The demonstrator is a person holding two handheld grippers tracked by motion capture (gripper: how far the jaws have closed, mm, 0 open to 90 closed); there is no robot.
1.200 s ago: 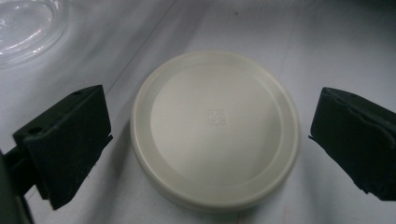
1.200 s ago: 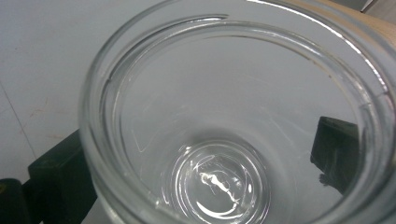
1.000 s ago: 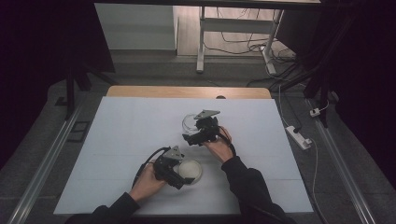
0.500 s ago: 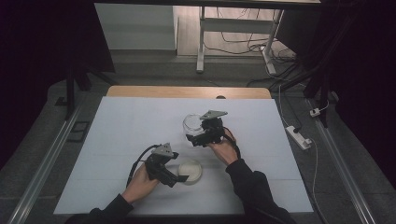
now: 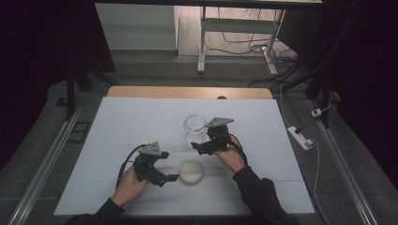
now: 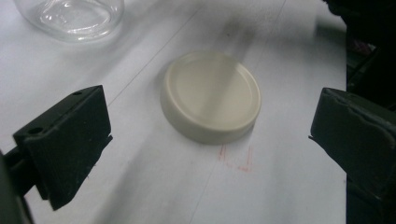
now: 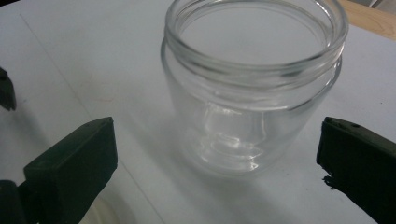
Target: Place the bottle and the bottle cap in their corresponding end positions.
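Cream lid (flat) lies before left gripper.

Your rig: two black handheld grippers, dark sleeves

Your left gripper and right gripper are both black, angular housings, each topped by a grey three-cornered plate. A black cable loops out from the back of each. Up close, your jaws are thick, matte black blocks with flat faces and slightly chipped, rough edges; a pair of small round holes marks the upper side of one jaw on each gripper. You wear dark, long sleeves that reach down to your wrists.
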